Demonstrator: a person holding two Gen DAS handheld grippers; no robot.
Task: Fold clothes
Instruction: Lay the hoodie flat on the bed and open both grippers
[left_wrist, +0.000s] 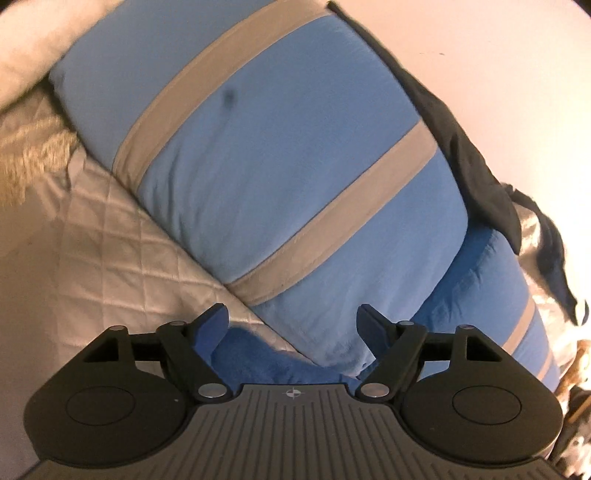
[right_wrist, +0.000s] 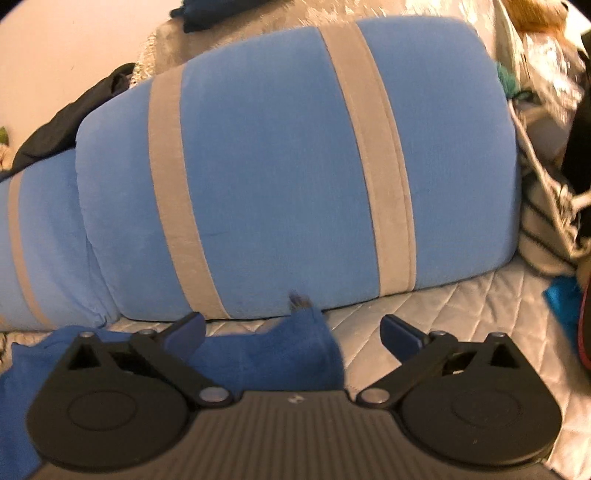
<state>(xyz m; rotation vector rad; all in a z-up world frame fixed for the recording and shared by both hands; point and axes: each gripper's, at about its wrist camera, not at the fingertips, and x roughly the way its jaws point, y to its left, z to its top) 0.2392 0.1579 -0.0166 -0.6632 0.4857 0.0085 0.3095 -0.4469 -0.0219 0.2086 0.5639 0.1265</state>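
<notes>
Fingers of left gripper (left_wrist: 291, 325) and right gripper (right_wrist: 293, 334) stand spread, pinching nothing; dark blue garment (right_wrist: 266, 354) lies on the quilted bed (right_wrist: 461, 310) beneath both, against the striped cushion (right_wrist: 277, 166), long axis running gripper to gripper.

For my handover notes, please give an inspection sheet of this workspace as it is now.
Surface: quilt, pale, diamond-stitched.
Job's things: blue cloth lies on the quilt below both grippers, not gripped.
Clutter: two blue pillows with grey stripes; dark garment behind them; pile of items at the right, blurred.
Grippers: left gripper open; right gripper open; neither presses the cloth.
Cables: nothing seen.
Surroundings: pale wall.
</notes>
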